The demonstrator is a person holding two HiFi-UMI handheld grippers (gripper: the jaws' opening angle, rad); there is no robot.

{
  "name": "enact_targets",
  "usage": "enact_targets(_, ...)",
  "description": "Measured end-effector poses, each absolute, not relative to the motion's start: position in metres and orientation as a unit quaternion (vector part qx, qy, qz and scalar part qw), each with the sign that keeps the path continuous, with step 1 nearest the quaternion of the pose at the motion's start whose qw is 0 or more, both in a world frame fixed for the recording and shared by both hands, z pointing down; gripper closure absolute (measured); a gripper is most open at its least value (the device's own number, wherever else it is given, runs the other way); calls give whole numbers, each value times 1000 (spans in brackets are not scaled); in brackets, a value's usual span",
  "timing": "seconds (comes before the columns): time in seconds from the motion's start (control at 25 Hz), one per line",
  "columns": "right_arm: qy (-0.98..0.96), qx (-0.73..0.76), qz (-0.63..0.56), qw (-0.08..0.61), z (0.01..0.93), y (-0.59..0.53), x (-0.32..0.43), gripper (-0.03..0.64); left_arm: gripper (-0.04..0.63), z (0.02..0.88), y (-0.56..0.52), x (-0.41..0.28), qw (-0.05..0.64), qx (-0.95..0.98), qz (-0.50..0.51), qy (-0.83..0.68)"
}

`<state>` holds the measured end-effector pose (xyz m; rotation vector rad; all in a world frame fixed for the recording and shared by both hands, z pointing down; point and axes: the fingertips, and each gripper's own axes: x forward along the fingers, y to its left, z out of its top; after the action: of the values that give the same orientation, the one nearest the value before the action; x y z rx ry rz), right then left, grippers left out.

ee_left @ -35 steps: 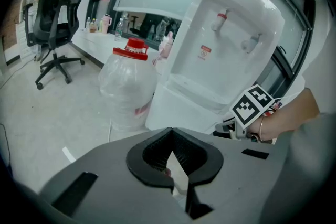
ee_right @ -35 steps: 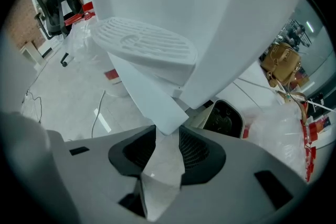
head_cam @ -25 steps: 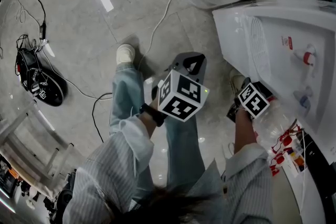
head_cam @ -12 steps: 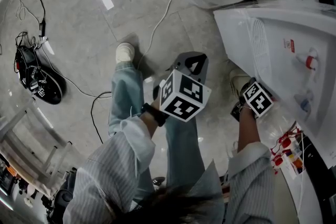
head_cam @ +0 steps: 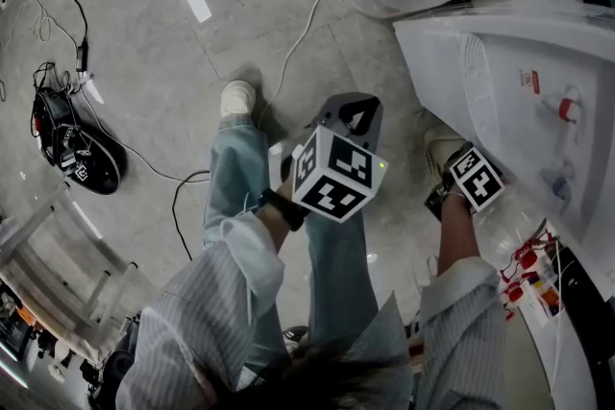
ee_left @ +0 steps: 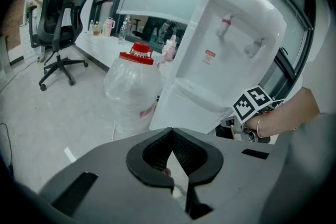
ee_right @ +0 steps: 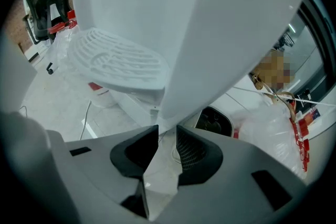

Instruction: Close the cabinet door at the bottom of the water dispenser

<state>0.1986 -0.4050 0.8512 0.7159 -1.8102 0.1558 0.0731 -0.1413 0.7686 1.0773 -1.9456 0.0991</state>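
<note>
Ribbed black jaws closing, the right gripper [ee_right: 167,131] straddles the thin edge of the smooth white cabinet door [ee_right: 220,34] beneath the glossy water dispenser [head_cam: 500,82]; the left gripper [ee_left: 171,136] hangs empty, jaws together, over pale stone floor [head_cam: 144,43]

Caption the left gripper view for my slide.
Shut left gripper aimed at the white water dispenser, a red-capped bottle beside it.

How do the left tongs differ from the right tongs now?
The left tongs are shut and empty; the right tongs are closing, with the cabinet door edge between them. The left tongs hang away from the water dispenser; the right tongs are at it. Both bear marker cubes.
</note>
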Motion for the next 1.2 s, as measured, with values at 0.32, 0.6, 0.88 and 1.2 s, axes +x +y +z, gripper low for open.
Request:
enact_targets(0.32,-783,284,99,544,820,-360,188,511,584,733,-138,70,425,472,51,-771)
enact_targets(0.6,-850,221,111,465,736,-276,119,511,585,662,-118,47,389,528,83,-750)
enact_targets(0.88,-899,197,156,359,618,-202,47,525,584,569,-83,9,345,564,97,-744)
enact_targets(1.2,-953,177,125,210,437,-162,16,542,586,437,-77,-18,258,609,86,-745)
